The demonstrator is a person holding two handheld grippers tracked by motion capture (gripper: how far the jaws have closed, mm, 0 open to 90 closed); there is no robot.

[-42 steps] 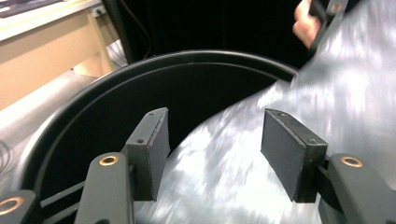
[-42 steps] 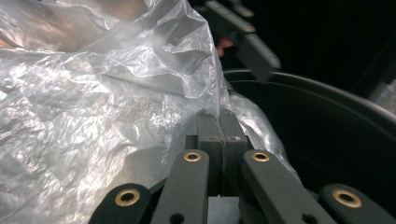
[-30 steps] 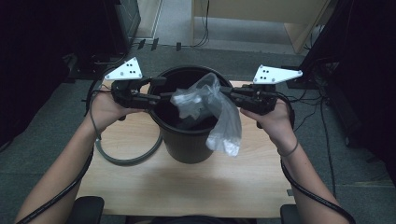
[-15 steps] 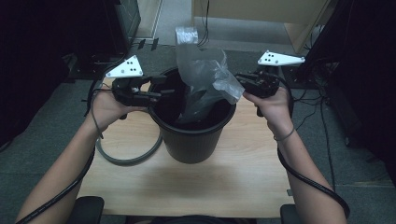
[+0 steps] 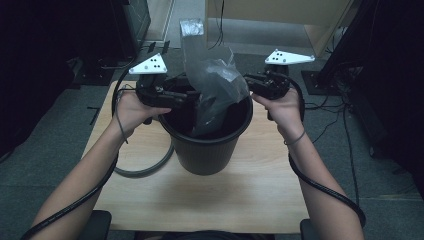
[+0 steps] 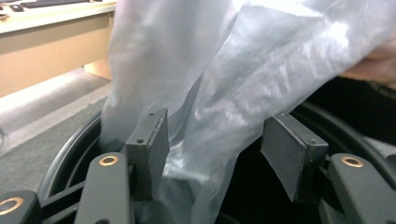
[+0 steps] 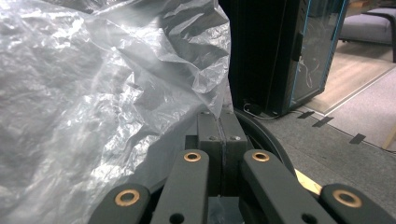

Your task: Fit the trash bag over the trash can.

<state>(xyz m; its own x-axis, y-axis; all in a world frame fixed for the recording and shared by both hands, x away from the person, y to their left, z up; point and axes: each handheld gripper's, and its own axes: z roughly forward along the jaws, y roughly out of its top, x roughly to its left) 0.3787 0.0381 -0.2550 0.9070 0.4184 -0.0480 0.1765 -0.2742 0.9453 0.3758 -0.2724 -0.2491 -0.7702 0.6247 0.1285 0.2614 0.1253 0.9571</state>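
Right gripper view is showing the right gripper pinching one thin edge of the clear plastic bag between its pressed-together pads, so that hold is looking slight and a tug could be pulling the film free. In the left gripper view the left gripper is standing wide, having just been opening, with the bag draping loosely between its pads and nothing clamped. Just beyond both sets of fingers the black bin is sitting on the wooden table; the bag, half inside it, is risking bunching up or sliding down into the bin rather than spreading over the rim.
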